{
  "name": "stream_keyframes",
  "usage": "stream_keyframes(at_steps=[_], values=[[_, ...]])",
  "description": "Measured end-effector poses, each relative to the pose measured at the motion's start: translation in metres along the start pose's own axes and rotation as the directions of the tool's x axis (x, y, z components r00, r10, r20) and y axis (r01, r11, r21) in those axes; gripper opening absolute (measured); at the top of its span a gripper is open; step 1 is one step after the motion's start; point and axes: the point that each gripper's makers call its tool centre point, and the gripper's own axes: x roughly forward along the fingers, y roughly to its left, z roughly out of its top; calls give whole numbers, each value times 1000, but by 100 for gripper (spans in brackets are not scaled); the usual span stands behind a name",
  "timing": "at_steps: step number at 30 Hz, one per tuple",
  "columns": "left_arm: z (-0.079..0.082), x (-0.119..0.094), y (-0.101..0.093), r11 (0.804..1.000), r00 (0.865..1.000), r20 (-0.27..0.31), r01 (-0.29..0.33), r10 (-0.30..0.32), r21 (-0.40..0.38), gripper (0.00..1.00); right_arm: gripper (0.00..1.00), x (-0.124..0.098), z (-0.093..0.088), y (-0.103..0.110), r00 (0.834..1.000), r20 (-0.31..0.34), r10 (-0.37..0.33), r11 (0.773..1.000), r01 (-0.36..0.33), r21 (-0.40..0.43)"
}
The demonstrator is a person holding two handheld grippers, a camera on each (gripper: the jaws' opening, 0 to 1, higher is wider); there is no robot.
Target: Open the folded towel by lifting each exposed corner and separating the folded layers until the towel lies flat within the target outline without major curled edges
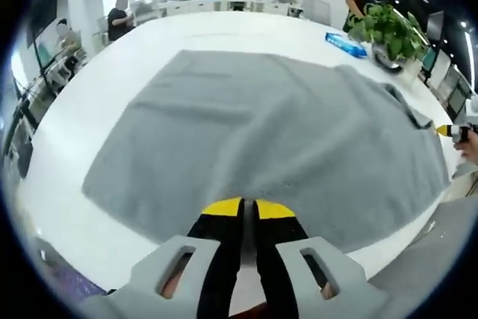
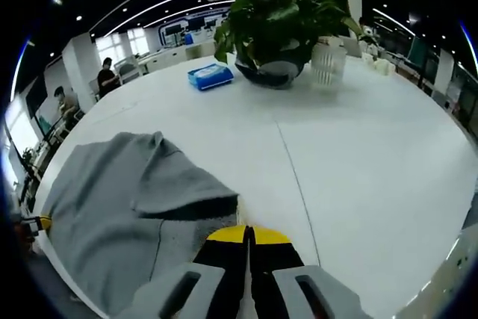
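Both grippers (image 1: 248, 203) (image 2: 248, 233) pinch grey towel (image 1: 261, 132) edge; no legible writing.

white table (image 2: 358, 155), grey towel (image 1: 261, 140) spread centre of left gripper view, blue packet (image 2: 210, 75) and potted plant (image 2: 280, 20) upper centre of right gripper view

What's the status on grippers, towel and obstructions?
Left gripper shut on towel edge. Right gripper shut at its folded-over corner. Plant, blue pack stand apart.

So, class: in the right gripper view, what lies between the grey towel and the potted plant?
Bare white table separates towel from plant; a blue packet sits alongside.
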Motion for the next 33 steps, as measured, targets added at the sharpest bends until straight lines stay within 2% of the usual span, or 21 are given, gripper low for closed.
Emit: stream_keyframes(at_steps=[4,6,10,11,13,14,16,18,25,29,33], values=[[-2,-3,0,1000,1000,6,-5,5,5,4,0,-1,-5,-5,1000,-3,0,1000,0,24],[-3,-4,1,1000,1000,-9,-13,13,4,4,0,-1,-8,-6,1000,-7,-1,999,1,33],[-4,-5,0,999,1000,-9,-23,23,23,4,0,-2,-13,-7,1000,-10,-6,1000,6,28],[-4,-5,1,999,1000,-7,-25,26,21,4,0,-3,-12,-6,1000,-4,-6,1000,6,17],[-4,-4,1,1000,1000,-8,-26,26,9,4,0,-5,-4,-6,998,52,-24,1000,25,-15],[-3,-4,1,1000,1000,-7,-26,26,1,4,0,-6,1,-1,997,75,-3,999,6,-40],[-3,-4,1,1000,1000,-5,-28,28,5,4,6,-7,9,13,992,113,46,999,-43,-29],[-2,-3,1,1000,1000,-2,-29,29,11,4,7,-6,14,27,988,131,85,995,-77,-62],[-2,-2,0,1000,1000,0,-27,27,4,4,11,10,11,69,982,105,157,976,-138,-169],[-2,-2,0,1000,1000,2,-25,25,-4,4,18,17,10,92,975,93,204,963,-182,-200],[-1,-1,1,1000,1000,6,-22,22,-13,4,18,24,8,115,967,71,245,940,-219,-261]])
